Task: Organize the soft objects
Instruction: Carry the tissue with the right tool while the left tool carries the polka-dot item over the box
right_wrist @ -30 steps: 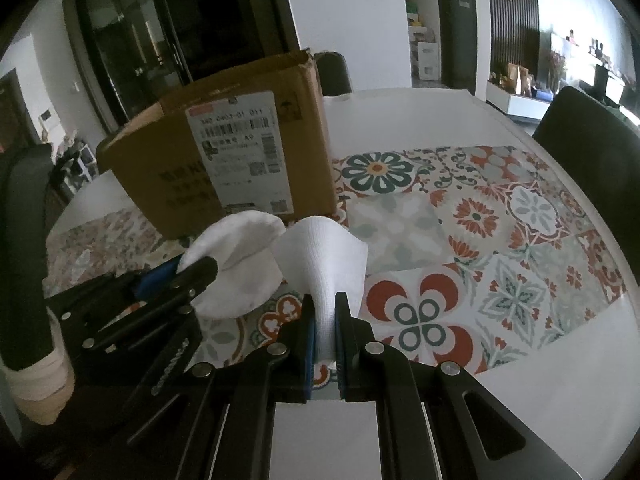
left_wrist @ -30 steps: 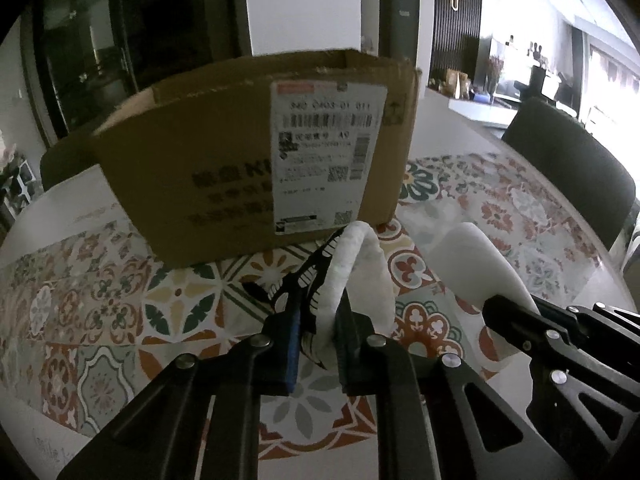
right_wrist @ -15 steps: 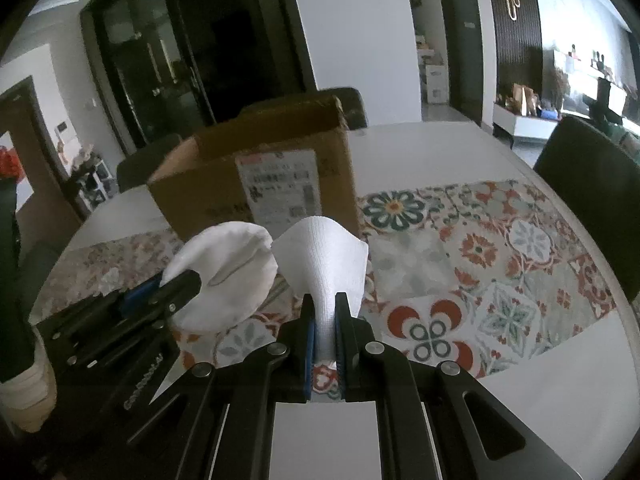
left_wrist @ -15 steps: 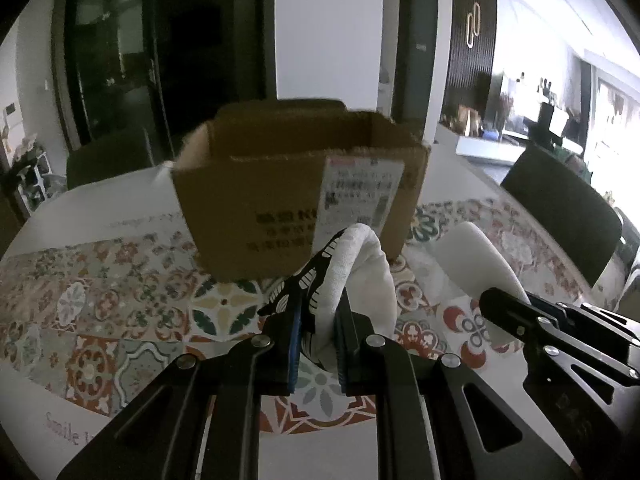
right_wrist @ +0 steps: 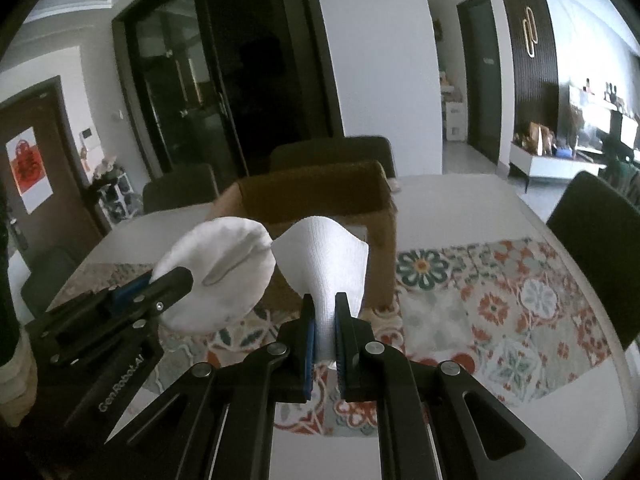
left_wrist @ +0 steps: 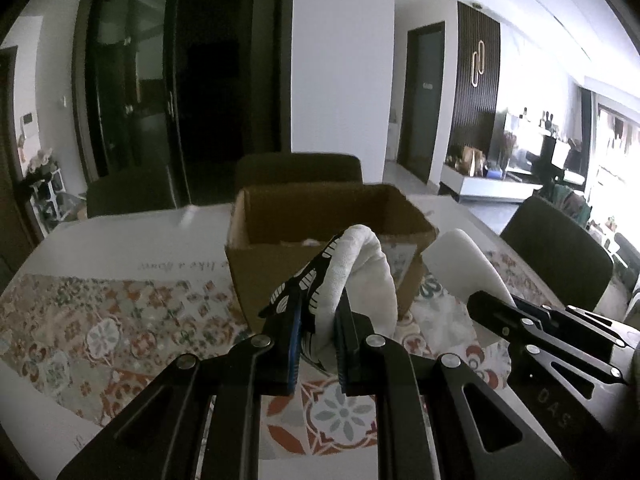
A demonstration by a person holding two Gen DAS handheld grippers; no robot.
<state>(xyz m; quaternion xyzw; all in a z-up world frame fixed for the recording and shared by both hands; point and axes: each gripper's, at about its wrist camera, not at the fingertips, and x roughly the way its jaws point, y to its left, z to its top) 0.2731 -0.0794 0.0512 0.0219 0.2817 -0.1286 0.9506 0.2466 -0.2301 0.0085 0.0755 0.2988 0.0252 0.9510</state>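
1. Black, angular metal forms the left gripper [left_wrist: 316,344], its blue-padded jaws closed tight on a soft white sock [left_wrist: 360,276] with a black leaf-patterned edge; the sock bulges up in a rounded fold toward 12 o'clock from the jaws.
2. Seen from the right wrist view, the same sock [right_wrist: 224,276] looks like a smooth, rounded pad of cloth at 9 o'clock from the other piece, and the left gripper [right_wrist: 160,292] comes in from 8 o'clock.
3. Brown corrugated cardboard makes up the open box [left_wrist: 280,264] standing on the table beyond both grippers, at 12 o'clock from the left one; something pale lies inside, too little showing to identify.
4. A ribbed, knitted white sock [right_wrist: 324,264] fans upward from the right gripper [right_wrist: 325,336], whose jaws are pinched nearly together on its narrow end. In the left wrist view it [left_wrist: 460,268] sits at 2 o'clock.
5. A glossy tablecloth [right_wrist: 500,300] printed with floral tile shapes covers the table under both held pieces.
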